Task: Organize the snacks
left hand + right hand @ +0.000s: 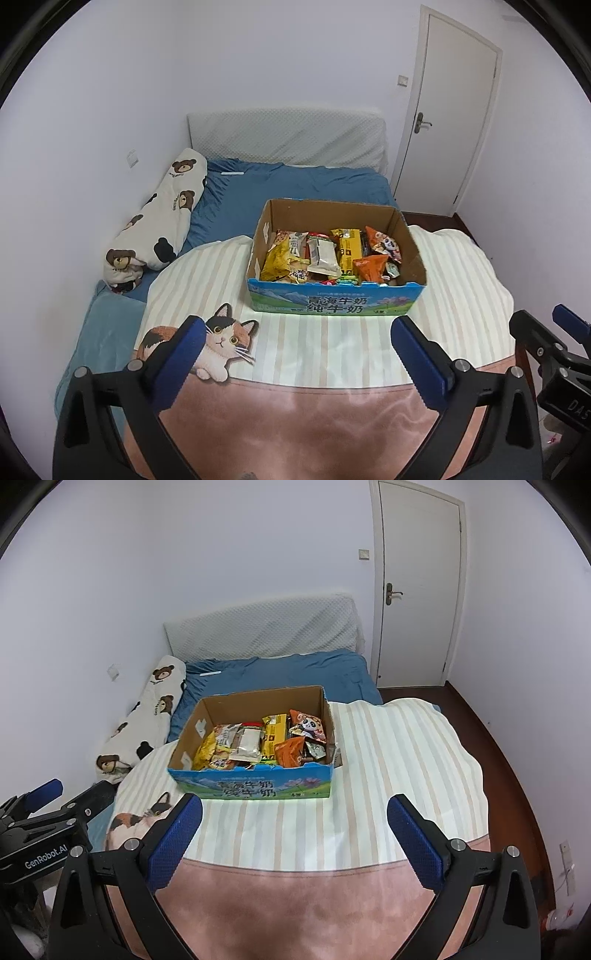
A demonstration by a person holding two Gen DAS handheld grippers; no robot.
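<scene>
An open cardboard box (pixel 334 301) with a blue printed front stands on a striped blanket on the bed; it also shows in the right wrist view (pixel 255 786). It holds several snack packets (pixel 325 254), yellow, white and orange (pixel 258 742). My left gripper (pixel 297 332) is open and empty, held in front of the box and above the blanket. My right gripper (pixel 293 810) is open and empty, also in front of the box. Each gripper appears at the edge of the other's view.
The striped blanket with a cat print (pixel 221 339) covers the near part of the bed. A bear-print bolster (pixel 159 221) lies along the left wall. A blue sheet (pixel 295 184) and grey headboard (pixel 288 136) lie behind. A white door (pixel 417 587) stands at the right.
</scene>
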